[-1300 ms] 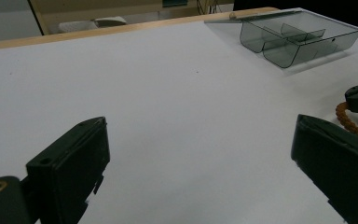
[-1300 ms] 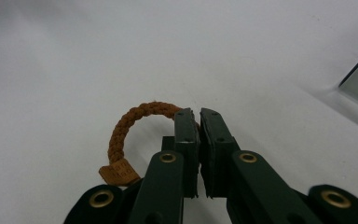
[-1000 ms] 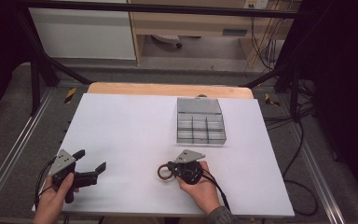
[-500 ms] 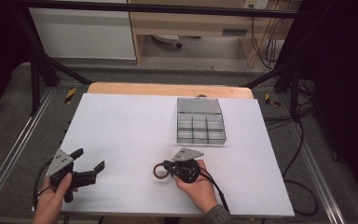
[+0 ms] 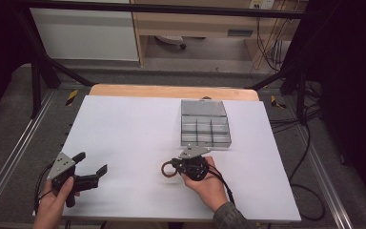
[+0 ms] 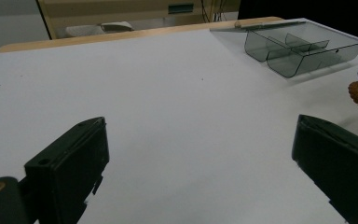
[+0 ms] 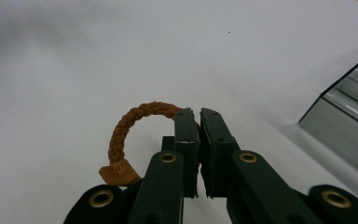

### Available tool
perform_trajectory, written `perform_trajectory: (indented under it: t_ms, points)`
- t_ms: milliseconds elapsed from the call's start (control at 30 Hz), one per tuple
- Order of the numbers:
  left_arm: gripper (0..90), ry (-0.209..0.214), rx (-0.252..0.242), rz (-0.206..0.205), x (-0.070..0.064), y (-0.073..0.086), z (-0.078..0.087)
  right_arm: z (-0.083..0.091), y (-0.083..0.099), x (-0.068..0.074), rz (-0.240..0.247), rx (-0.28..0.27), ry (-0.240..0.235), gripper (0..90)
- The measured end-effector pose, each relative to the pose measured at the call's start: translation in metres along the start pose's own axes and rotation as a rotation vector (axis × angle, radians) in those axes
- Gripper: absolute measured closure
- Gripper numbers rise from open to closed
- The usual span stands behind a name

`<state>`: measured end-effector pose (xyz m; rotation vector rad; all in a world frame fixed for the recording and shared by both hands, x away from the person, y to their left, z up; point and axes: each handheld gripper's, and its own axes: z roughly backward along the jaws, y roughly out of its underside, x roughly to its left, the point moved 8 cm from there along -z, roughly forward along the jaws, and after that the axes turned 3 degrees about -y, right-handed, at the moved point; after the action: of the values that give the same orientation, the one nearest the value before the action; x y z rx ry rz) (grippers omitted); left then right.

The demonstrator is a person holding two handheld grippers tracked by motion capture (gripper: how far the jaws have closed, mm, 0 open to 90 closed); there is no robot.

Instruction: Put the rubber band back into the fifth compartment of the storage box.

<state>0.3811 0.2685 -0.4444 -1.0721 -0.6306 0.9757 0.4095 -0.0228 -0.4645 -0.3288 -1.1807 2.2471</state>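
White table (image 5: 124, 124); right gripper (image 7: 199, 114) pinching braided ring (image 7: 130, 122)

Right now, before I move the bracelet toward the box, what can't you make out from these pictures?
- Braided bracelet: right gripper view, its near part is hidden behind the right claw.
- Its small tag: lettering too blurred to read.
- Compartment box: high view, contents too small to tell; cut off by the edge in the right gripper view.
- Left claw: left gripper view, fingertips cut off by the bottom edge.
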Motion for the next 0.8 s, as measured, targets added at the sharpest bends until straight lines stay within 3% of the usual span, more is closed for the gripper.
perform_trajectory:
  t_ms: [267,500,800]
  points:
    - [3.9,0.014,0.007,-0.004,-0.005,0.001,-0.002,0.012,-0.015,-0.023,0.031,0.009,0.040,85.9]
    - [3.9,0.027,0.004,0.020,-0.005,0.001,-0.001,0.029,-0.038,-0.045,0.017,-0.031,0.074,86.0]
    - [3.9,0.030,0.007,0.020,-0.006,0.001,-0.002,0.045,-0.060,-0.068,-0.006,-0.082,0.122,86.0]
